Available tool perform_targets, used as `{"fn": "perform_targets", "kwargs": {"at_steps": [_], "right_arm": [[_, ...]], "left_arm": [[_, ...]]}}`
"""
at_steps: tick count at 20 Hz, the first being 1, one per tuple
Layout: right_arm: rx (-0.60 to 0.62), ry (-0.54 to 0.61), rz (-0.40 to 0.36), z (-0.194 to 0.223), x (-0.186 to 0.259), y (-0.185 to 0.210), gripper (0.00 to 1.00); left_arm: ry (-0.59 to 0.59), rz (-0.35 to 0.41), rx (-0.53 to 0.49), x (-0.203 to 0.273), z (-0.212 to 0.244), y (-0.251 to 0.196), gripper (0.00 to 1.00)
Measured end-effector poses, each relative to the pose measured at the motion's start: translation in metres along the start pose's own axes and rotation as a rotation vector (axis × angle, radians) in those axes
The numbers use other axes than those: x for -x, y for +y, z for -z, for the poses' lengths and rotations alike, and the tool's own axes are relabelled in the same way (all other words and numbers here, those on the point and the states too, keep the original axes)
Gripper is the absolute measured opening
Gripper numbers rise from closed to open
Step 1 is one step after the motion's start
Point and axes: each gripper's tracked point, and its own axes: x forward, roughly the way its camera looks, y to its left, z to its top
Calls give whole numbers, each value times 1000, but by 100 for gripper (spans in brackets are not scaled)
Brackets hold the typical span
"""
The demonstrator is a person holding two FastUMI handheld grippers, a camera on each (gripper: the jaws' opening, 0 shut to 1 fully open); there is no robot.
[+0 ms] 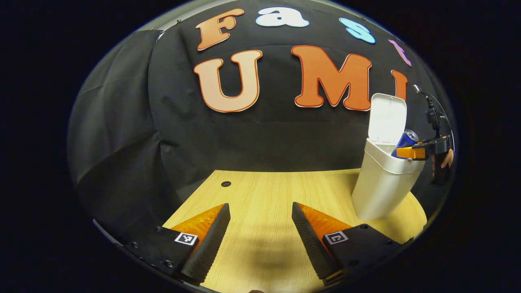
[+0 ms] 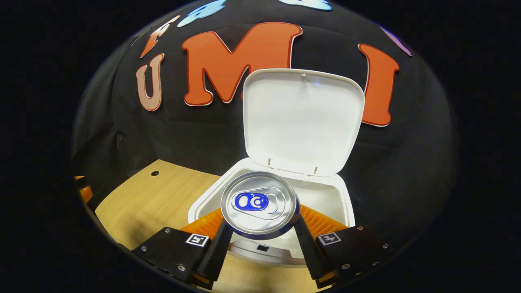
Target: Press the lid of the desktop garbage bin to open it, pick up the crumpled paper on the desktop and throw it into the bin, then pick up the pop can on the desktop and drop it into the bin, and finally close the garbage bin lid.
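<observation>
The white garbage bin (image 1: 380, 187) stands on the wooden desk at the right, its lid (image 1: 387, 118) swung up. In the right gripper view the lid (image 2: 301, 122) stands upright behind the bin's open mouth (image 2: 321, 199). My right gripper (image 2: 260, 236) is shut on the pop can (image 2: 259, 203), whose silver top with a blue tab faces the camera, held over the bin's front rim. From the left gripper view the blue can (image 1: 406, 140) tilts over the bin's rim in the right gripper (image 1: 401, 152). My left gripper (image 1: 260, 219) hangs open over bare desk, left of the bin.
The wooden desk (image 1: 260, 191) has a small round hole (image 1: 226, 184) near its back left. Black cloth wall stands close behind the desk and bin. A hand (image 1: 447, 158) holds the right gripper at the far right.
</observation>
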Motion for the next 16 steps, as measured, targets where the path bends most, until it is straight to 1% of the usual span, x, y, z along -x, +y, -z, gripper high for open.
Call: {"fn": "perform_targets", "kwargs": {"at_steps": [2, 3, 4, 11, 16], "right_arm": [[-34, 18, -8, 3, -3, 0, 81], [-45, 24, -9, 5, -5, -1, 78], [-50, 29, -8, 6, -5, 0, 82], [-97, 62, -18, 9, -9, 4, 83], [-114, 47, -18, -2, -3, 2, 83]], "left_arm": [[5, 1, 15, -2, 3, 2, 97], [7, 5, 21, -2, 3, 1, 97], [10, 8, 24, -2, 4, 0, 97], [12, 28, 26, -3, 5, -6, 97], [10, 34, 33, -4, 4, -5, 97]]}}
